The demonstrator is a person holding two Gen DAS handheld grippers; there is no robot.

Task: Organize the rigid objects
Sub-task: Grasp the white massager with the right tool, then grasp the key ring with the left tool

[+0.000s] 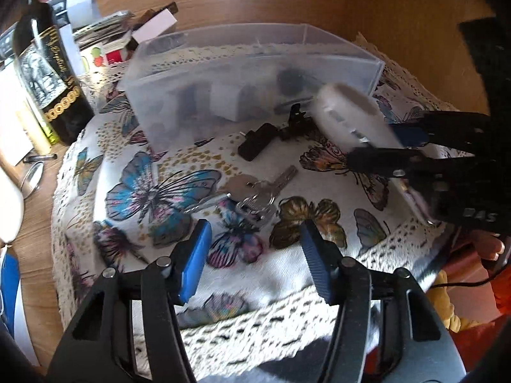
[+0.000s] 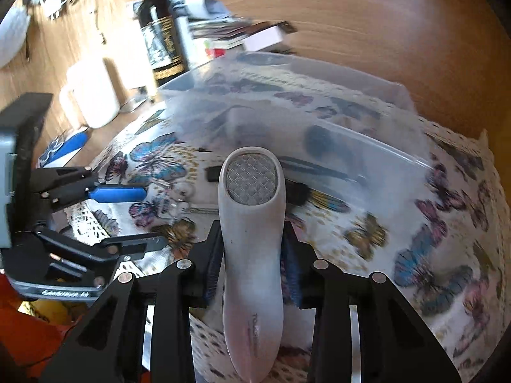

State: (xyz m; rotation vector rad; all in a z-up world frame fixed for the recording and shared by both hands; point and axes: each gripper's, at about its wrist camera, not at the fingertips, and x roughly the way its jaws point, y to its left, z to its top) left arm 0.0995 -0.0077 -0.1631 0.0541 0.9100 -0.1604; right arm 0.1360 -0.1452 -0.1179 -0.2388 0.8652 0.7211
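Near the clear plastic bin's (image 2: 367, 140) front wall, the right claw (image 2: 252, 255) pinches a smooth white shaver (image 2: 252, 223); the left claw (image 1: 255, 249) hangs spread over the keys (image 1: 255, 191).

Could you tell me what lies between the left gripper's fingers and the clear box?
In the left wrist view, a bunch of keys and a black clip lie on the butterfly cloth.

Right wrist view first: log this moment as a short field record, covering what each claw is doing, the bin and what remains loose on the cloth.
right claw: shut on white handheld device, raised near the bin
left claw: open, nothing held, over the keys
clear plastic bin: on the butterfly cloth, several items inside
loose on cloth: keys, black plug, black clip
beside cloth: dark bottle
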